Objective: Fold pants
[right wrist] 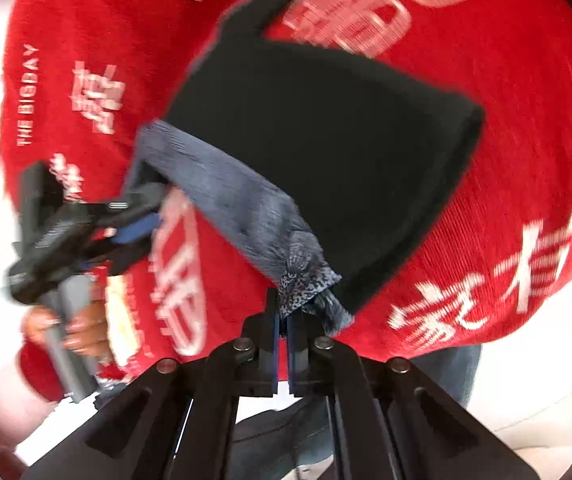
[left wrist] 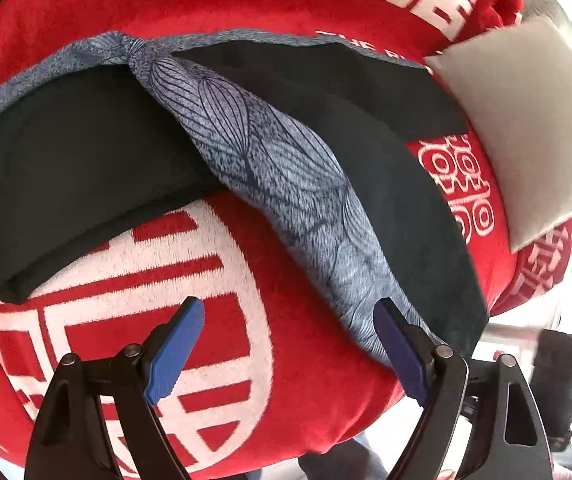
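Black pants [left wrist: 65, 152] with a blue leaf-print lining [left wrist: 269, 168] lie spread across the red blanket [left wrist: 306, 380], one leg hem reaching the blanket's near edge. The left gripper [left wrist: 288, 352] hovers wide open over bare red fabric, its right pad just beside the lining. The right gripper [right wrist: 283, 344] is clamped on the lining's bunched corner [right wrist: 306, 280]. A grey cushion [left wrist: 526, 128] crowds the far side.
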